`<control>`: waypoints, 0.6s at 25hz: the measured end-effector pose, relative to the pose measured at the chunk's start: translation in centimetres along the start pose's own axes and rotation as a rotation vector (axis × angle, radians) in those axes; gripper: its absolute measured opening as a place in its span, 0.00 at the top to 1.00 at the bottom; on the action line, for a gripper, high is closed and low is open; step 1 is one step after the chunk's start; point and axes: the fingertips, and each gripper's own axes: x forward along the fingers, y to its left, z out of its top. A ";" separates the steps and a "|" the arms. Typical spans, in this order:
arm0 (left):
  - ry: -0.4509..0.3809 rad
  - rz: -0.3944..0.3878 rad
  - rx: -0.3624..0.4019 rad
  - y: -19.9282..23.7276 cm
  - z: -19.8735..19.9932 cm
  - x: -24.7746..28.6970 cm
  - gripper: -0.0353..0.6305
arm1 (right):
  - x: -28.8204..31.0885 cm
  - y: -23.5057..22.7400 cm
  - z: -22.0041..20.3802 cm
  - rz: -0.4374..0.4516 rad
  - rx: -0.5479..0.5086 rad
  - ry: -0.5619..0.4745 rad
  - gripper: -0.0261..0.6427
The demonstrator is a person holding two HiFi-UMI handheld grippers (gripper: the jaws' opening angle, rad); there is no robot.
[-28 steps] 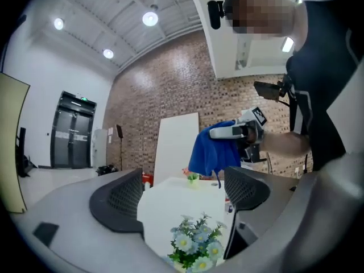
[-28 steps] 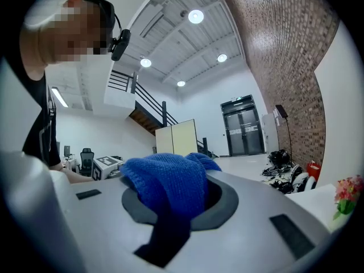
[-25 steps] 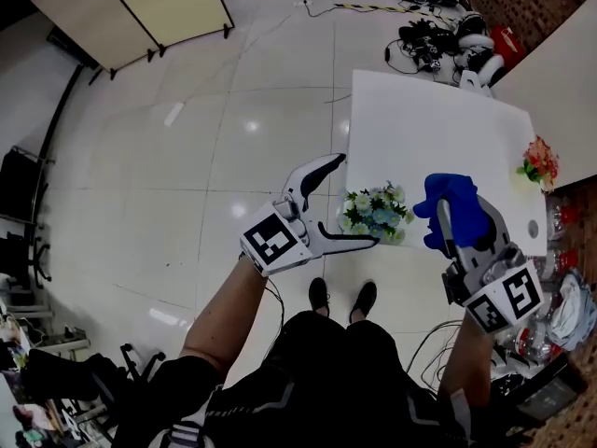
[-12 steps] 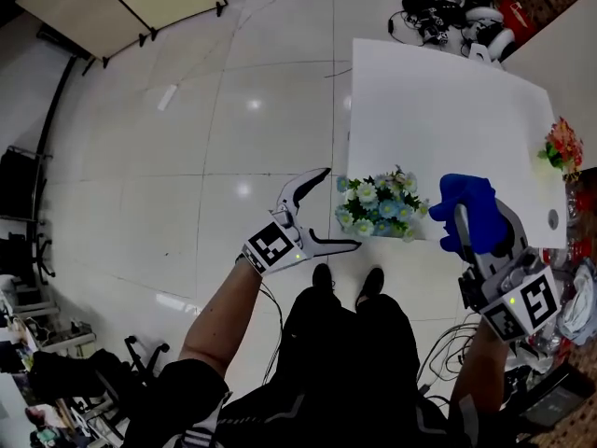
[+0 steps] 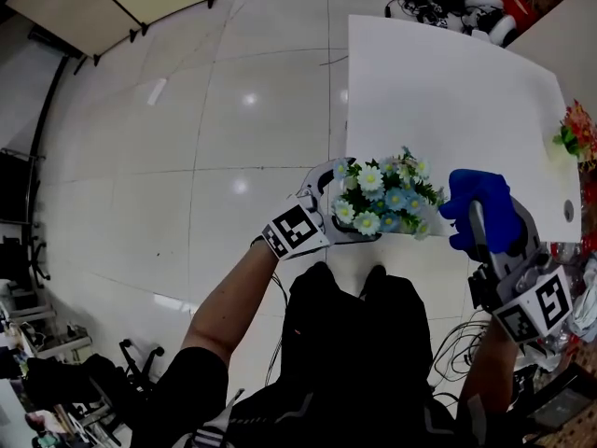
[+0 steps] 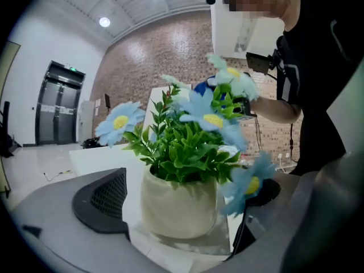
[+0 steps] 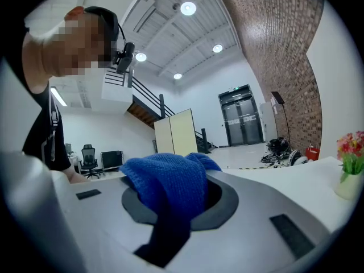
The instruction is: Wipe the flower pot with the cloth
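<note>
**Ana:** What are your left fingers (image 6: pixel 99 201) doing?

**Me:** They are spread wide, and they have just been opening. The flower pot (image 6: pixel 179 206) stands between them. The black pad with the tiny grid is just beside the pot and not touching it.

**Ana:** What is the pot like?

**Me:** It is round, smooth and creamy white. Pointy green leaves and soft blue flowers (image 6: pixel 213 118) with yellow middles stick out of the top.

**Ana:** And your right fingers (image 7: pixel 273 209)?

**Me:** They are squeezed on the cloth (image 7: pixel 170 186). It is blue, woolly and knitted, and it is bunched into a lump.

**Ana:** Where does the pot stand?

**Me:** It stands at the near edge of the flat white worktop (image 5: pixel 448 91). The floor (image 5: pixel 233 110) around it has shiny tiles.
</note>
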 end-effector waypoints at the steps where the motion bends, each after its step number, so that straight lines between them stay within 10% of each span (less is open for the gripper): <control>1: 0.012 -0.016 0.021 0.0 -0.2 0.6 0.05 | -0.1 -0.1 -0.4 -0.001 -0.008 0.005 0.85; 15: 0.153 -0.075 0.100 -0.1 -1.1 4.6 0.06 | -0.3 -1.5 -1.8 -0.010 -0.023 -0.009 0.85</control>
